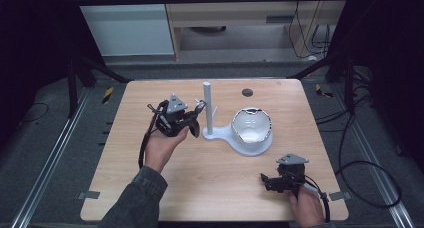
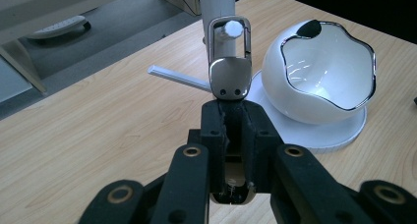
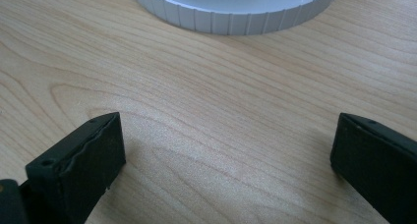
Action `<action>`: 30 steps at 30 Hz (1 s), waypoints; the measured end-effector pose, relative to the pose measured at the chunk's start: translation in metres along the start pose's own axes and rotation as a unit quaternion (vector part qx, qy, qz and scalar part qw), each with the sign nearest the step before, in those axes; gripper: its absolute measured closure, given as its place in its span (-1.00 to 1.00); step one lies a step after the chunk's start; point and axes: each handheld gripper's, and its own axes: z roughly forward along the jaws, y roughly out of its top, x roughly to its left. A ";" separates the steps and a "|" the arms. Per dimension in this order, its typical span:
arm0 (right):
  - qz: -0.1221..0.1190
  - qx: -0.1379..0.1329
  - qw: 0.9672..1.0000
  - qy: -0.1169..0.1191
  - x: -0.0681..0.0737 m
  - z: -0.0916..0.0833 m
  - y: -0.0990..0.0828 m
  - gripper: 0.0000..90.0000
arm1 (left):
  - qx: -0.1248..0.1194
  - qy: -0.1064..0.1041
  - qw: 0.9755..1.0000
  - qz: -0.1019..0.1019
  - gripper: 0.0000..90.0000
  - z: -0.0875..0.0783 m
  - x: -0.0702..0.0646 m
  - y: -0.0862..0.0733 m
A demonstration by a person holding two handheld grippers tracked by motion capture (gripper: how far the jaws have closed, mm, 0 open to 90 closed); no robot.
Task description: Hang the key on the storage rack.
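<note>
Clip (image 2: 229, 62): silver, with a loop at its far end; I see it pinched by its flat end between my left jaws, sticking straight out ahead of them.
Left gripper (image 1: 195, 119): jaws pressed together on the clip, held above the table, pointing at the stand.
Peg (image 2: 233, 28): white tip of a side arm on the stand; I see it through the clip's loop, right at the loop's top edge. Whether loop and peg touch I cannot tell.
Stand (image 1: 207, 108): white post on a round base, just ahead of my left gripper.
Bowl (image 2: 324, 71): white, wavy silver rim, on the base, ahead and to the right of the clip.
Right gripper (image 1: 267, 180): jaws spread wide with bare table (image 3: 206, 116) between them, well apart from the clip; base edge (image 3: 231, 10) lies ahead of it.
</note>
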 end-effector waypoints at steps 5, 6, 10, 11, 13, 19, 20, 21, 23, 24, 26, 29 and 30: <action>-0.003 -0.001 1.000 -0.001 0.000 0.000 0.000 -0.99 | 0.001 0.003 1.000 0.000 0.79 0.005 0.000 -0.001; -0.001 -0.001 1.000 -0.001 0.000 0.000 0.000 -0.99 | 0.002 0.003 1.000 -0.001 0.79 0.006 0.000 -0.001; -0.003 -0.001 1.000 -0.002 0.000 0.000 0.000 -0.99 | 0.001 0.003 1.000 -0.005 0.79 0.009 0.000 -0.002; -0.001 -0.001 1.000 -0.001 0.000 0.000 0.000 -0.99 | 0.001 0.002 1.000 -0.005 0.79 0.009 0.000 -0.003; -0.003 -0.001 1.000 -0.001 0.000 0.000 0.000 -0.99 | 0.000 0.001 1.000 -0.006 0.79 0.010 0.000 -0.003; -0.002 -0.001 1.000 -0.001 0.000 0.000 0.000 -0.99 | -0.003 0.001 1.000 -0.008 0.79 0.014 0.001 -0.005; -0.001 0.000 1.000 0.000 0.000 0.000 0.000 -0.99 | -0.003 0.001 1.000 -0.010 0.79 0.014 0.000 -0.005; -0.002 -0.001 1.000 -0.001 0.000 0.000 0.000 -0.99 | -0.003 0.001 1.000 -0.010 0.79 0.015 0.000 -0.005; -0.002 0.000 1.000 0.000 0.000 0.000 0.000 -0.99 | -0.002 0.002 1.000 -0.010 0.79 0.016 0.000 -0.005; -0.002 -0.001 1.000 -0.002 0.000 0.000 0.000 -0.99 | -0.003 0.002 1.000 -0.010 0.79 0.016 0.000 -0.005; -0.002 -0.001 1.000 -0.001 0.000 0.000 0.000 -0.99 | -0.003 0.002 1.000 -0.011 0.79 0.018 0.000 -0.006; -0.003 -0.001 1.000 -0.001 0.000 0.000 0.000 -0.99 | -0.006 0.001 1.000 -0.017 0.79 0.021 0.000 -0.007; -0.003 -0.001 1.000 -0.002 0.000 0.000 0.000 -0.99 | -0.005 0.001 1.000 -0.015 0.79 0.022 0.000 -0.007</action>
